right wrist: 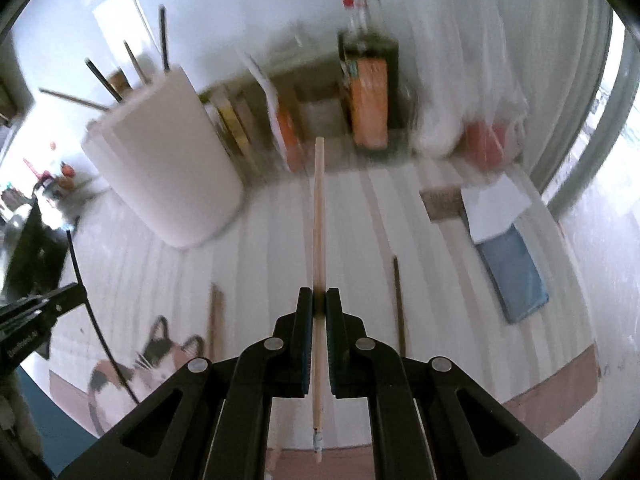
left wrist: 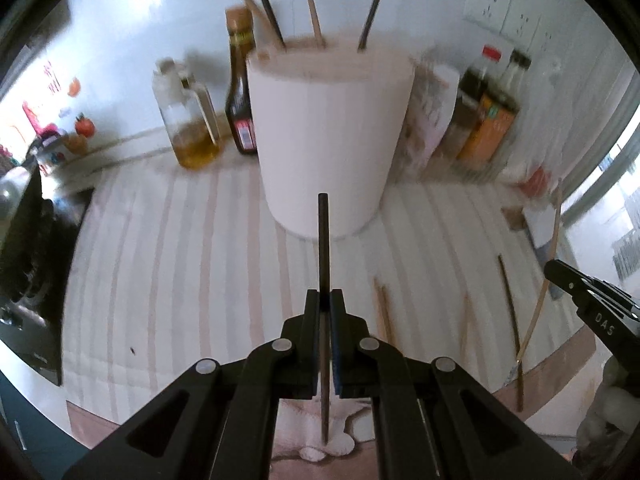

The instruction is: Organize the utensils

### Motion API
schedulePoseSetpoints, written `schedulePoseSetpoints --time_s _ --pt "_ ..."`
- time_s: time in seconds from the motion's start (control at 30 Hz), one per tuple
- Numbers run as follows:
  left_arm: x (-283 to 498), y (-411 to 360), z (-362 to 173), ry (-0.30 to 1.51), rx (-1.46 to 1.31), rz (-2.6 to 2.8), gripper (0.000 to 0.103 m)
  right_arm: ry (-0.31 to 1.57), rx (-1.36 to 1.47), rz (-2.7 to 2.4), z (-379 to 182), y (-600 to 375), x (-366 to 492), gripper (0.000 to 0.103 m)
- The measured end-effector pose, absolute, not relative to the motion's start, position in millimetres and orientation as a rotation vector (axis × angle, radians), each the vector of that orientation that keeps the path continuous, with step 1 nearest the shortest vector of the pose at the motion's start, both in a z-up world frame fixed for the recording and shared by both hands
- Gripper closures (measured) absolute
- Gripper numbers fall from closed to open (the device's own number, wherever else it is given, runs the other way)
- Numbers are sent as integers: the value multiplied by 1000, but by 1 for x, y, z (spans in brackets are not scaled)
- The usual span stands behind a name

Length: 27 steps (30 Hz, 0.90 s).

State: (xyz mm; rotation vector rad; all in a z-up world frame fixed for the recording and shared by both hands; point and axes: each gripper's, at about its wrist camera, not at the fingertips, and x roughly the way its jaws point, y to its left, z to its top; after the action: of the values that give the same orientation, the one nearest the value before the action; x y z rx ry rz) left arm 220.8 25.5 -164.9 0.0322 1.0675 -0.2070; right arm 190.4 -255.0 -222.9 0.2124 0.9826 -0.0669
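White cylindrical holder (left wrist: 328,136) stands upright on the striped mat (left wrist: 160,260), four chopsticks already in it; light but stable, wide mouth. Left gripper (left wrist: 325,300) is clamped on a dark chopstick (left wrist: 323,240), just in front of the holder. Right gripper (right wrist: 319,300) is clamped on a pale wooden chopstick (right wrist: 319,208), holder off to its left. Three loose chopsticks (left wrist: 510,300) lie on the mat. Sticks likely stiff, light, slick: pinch near mid-length or they pivot.
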Motion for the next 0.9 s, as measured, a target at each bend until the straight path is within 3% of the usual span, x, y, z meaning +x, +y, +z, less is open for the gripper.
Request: schedulePoseSetpoints --time_s 0.5,0.67,0.7,0.77,0.8,0.9 --pt "235 24 -103 904 12 -225 103 766 113 1 -141 -221 217 97" --pt "249 44 -113 947 -89 -227 101 766 141 27 -132 -217 230 97" --pt "255 51 -123 983 -140 -226 97 779 158 35 -135 -217 233 97" --pt "267 62 -149 1063 -231 -220 73 805 179 38 -145 -218 238 97" --pt "274 68 -167 1113 -284 -199 54 820 190 37 -152 -218 239 97" --pt "293 84 -216 1224 -425 -140 52 876 235 24 -176 -224 244 97"
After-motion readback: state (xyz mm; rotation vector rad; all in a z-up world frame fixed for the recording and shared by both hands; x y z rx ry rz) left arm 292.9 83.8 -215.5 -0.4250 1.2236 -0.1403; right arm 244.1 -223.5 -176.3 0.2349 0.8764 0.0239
